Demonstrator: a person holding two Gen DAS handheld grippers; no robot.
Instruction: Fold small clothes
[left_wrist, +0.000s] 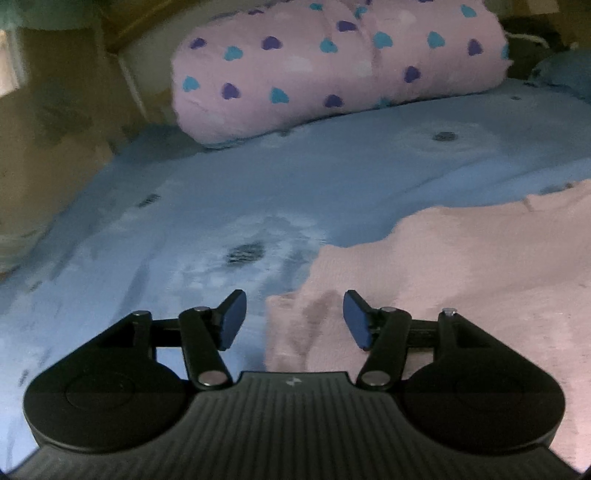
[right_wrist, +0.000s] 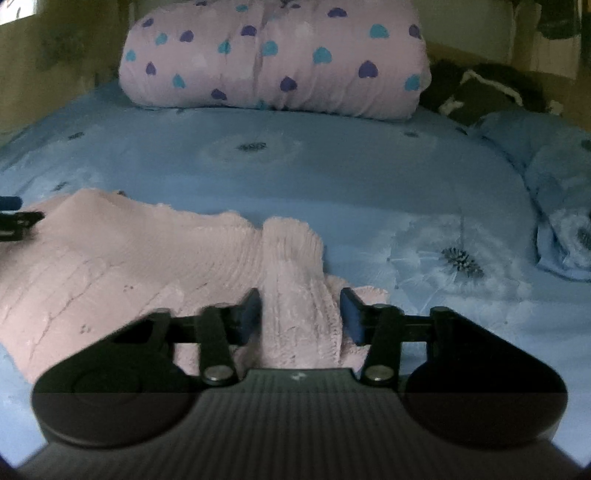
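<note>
A small pink knit garment (left_wrist: 443, 258) lies on the blue floral bedsheet (left_wrist: 258, 177). My left gripper (left_wrist: 294, 319) is open, its blue pads over the garment's left corner, with nothing between them. In the right wrist view the same garment (right_wrist: 129, 258) spreads to the left, and a raised fold or sleeve (right_wrist: 295, 295) of it stands between the pads of my right gripper (right_wrist: 300, 315). The jaws are apart on either side of the fold, not pressing it. The left gripper (right_wrist: 14, 218) shows at the left edge of that view.
A rolled pink blanket with blue and purple hearts (left_wrist: 332, 66) lies across the back of the bed. A blue floral pillow or quilt (right_wrist: 554, 206) sits at the right, with dark clothing (right_wrist: 480, 92) behind it. A wooden wall (left_wrist: 48, 129) borders the left side.
</note>
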